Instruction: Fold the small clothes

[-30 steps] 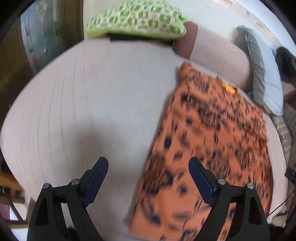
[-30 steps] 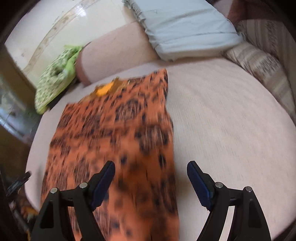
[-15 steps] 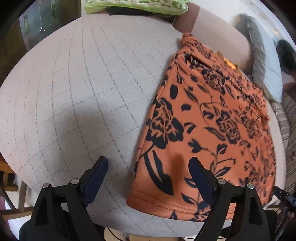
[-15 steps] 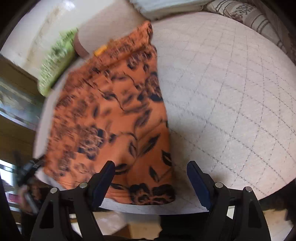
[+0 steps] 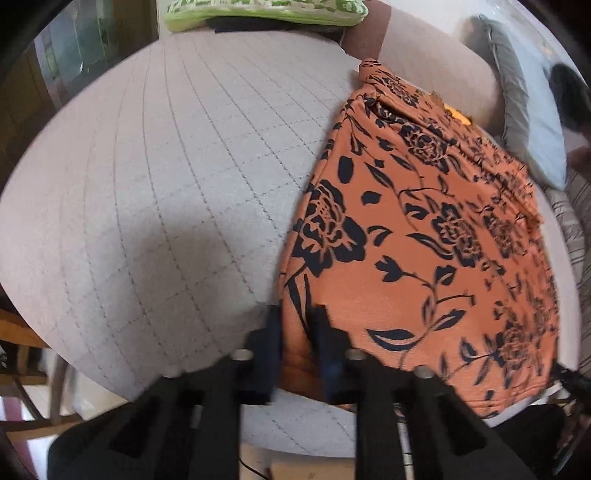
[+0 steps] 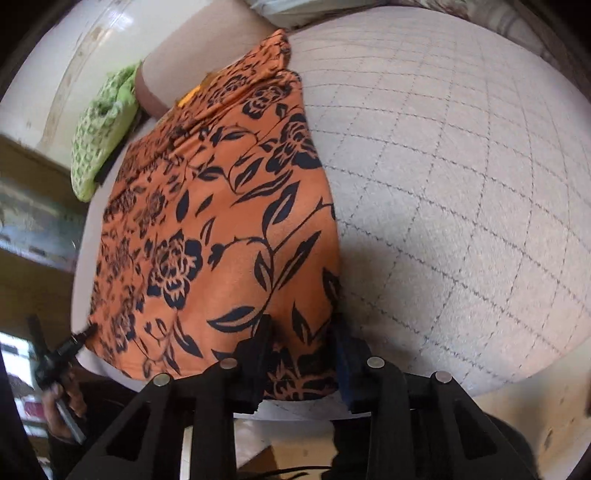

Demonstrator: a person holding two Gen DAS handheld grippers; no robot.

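Orange garment (image 5: 436, 236) (image 6: 221, 229), soft knit with a black rose-and-leaf print, lies flat and roughly rectangular on a pale quilted bed cover (image 5: 177, 177) (image 6: 461, 192) stitched in a grid of diamonds; its near hem hangs just over the near edge of the bed, its far end is gathered and rumpled against a brown bolster (image 5: 436, 62) (image 6: 192, 62); a small yellow tag (image 5: 457, 115) (image 6: 188, 96) shows at the far end, no writing legible on it or anywhere else. Left gripper (image 5: 297, 325), black with dark blue pads, is clenched on the near-left corner of the garment, a narrow fold of cloth pinched up between the jaws. Right gripper (image 6: 301, 332) has the near-right corner between its jaws, which are drawn in and touching the cloth on both sides; grasping the hem. Left edge of the garment runs straight, with a wide stretch of bare quilt to its left; the same to the right of the right edge. Green-and-white patterned cushion (image 5: 258, 9) (image 6: 101, 140) sits at the far left beyond the bolster end, grey pillow (image 5: 528, 122) at the far right, a striped fabric (image 5: 570, 221) just near of it. Wooden furniture (image 5: 22, 332) below the bed's near-left edge
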